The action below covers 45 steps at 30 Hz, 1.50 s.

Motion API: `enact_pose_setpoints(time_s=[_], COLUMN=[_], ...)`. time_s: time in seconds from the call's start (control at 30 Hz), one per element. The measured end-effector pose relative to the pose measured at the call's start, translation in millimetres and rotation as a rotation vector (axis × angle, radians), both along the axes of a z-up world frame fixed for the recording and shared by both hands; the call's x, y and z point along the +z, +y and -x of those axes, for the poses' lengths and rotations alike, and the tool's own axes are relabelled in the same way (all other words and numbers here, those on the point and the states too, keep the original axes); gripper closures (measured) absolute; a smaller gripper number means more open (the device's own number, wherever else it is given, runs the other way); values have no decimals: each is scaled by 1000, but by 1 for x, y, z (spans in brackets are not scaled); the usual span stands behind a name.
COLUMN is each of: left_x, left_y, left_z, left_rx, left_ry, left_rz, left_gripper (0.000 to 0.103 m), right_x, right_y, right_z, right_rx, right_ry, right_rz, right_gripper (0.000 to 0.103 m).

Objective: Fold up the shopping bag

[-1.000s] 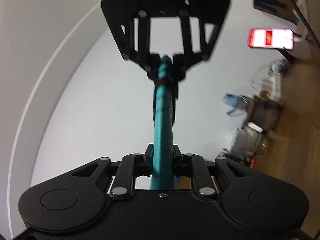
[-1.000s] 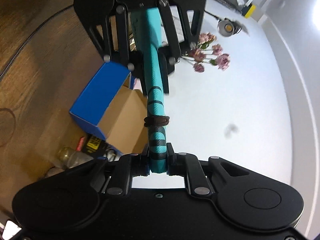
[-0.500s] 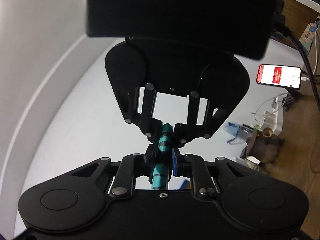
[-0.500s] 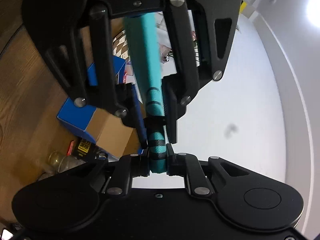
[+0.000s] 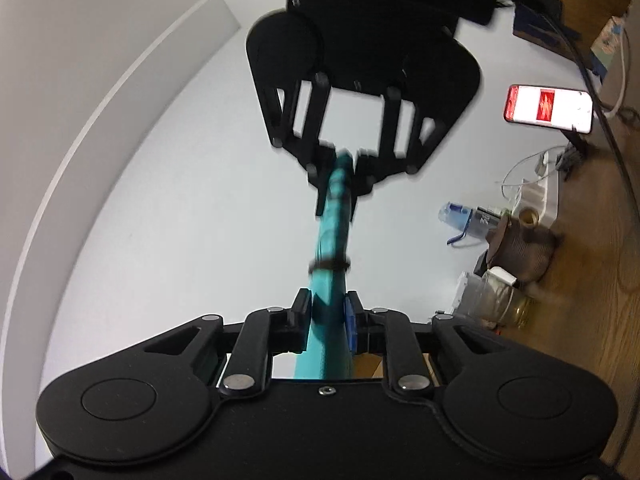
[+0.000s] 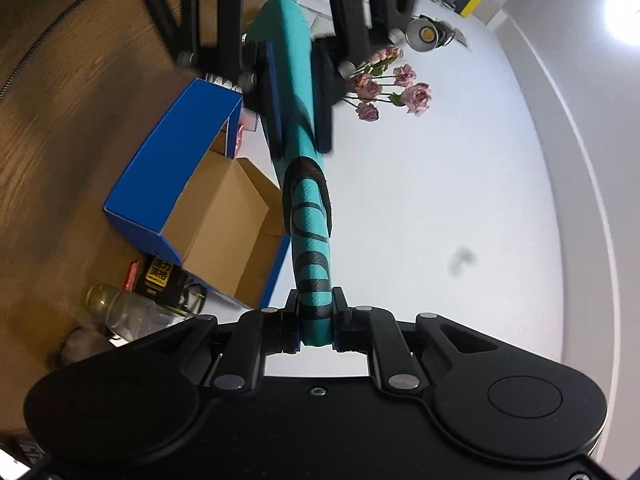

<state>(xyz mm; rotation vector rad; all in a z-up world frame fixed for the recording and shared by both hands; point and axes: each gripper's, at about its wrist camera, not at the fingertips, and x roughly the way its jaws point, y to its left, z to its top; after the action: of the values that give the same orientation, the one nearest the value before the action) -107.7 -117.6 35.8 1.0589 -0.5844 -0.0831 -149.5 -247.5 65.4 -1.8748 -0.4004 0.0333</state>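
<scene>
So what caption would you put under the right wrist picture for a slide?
Two handheld grippers, right gripper near and left gripper far, stretch a rolled teal shopping bag between them above a white table.

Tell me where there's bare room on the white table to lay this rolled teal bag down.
The white table lies bare between the dried roses and its curved far rim. In the left view it is bare too, left of the teal bag. The side by the blue box and jars is crowded.

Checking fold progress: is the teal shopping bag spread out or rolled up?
Rolled up: the teal shopping bag forms a narrow tube with a dark band around it.
</scene>
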Motion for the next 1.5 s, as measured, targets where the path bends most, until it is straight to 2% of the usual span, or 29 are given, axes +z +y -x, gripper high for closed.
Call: enact_pose_setpoints(time_s=[0.07,0.13,0.17,0.2,0.3,0.37,0.43,0.5,0.6,0.63,0.7,0.73,0.83,0.9,0.93,1.0,1.07,1.3,1.5], left_x=[1,1,0,1,3,-2,-10,-16,-23,-26,-27,-28,-30,-27,-25,-17,-14,-13,-11], left_y=[-11,-19,-22,-21,-19,-22,-23,-24,-25,-26,-25,-25,-26,-31,-33,-37,-38,-28,-20], left_z=[4,6,2,-1,-4,-5,-5,0,4,5,6,5,3,-1,-3,-11,-13,-18,-19], left_rx=[-7,9,24,27,6,7,-4,-16,-35,-38,-41,-36,-11,16,23,51,61,149,170], left_ry=[-21,-28,-22,-19,17,3,-25,-30,-44,-49,-32,-24,-34,-36,-23,39,68,75,67], left_rz=[-3,-18,-18,-5,12,-12,-46,-77,-121,-136,-146,-152,-140,-136,-130,-100,-96,-97,-112], left_gripper=[73,73,75,84,88,89,90,90,91,91,91,91,85,77,77,88,89,90,89], right_x=[1,2,3,3,0,-4,-9,-14,-22,-25,-29,-27,-24,-23,-23,-20,-16,4,14], right_y=[5,22,27,26,17,14,14,14,16,15,14,14,16,16,16,15,11,0,-4], right_z=[4,12,15,17,20,21,20,18,12,10,8,8,8,12,14,16,15,21,28], right_rx=[2,17,21,17,7,-16,-36,-52,-80,-72,-68,-67,-59,-45,-40,-51,-69,-89,-96], right_ry=[-2,0,1,5,11,10,2,-18,-10,-20,-28,-14,-10,-13,-13,12,24,31,39], right_rz=[-3,-1,1,1,2,3,-4,-3,18,36,51,38,15,2,-3,-23,-40,-121,-149], right_gripper=[89,89,89,89,87,85,74,70,55,59,84,86,87,87,87,88,88,89,89])
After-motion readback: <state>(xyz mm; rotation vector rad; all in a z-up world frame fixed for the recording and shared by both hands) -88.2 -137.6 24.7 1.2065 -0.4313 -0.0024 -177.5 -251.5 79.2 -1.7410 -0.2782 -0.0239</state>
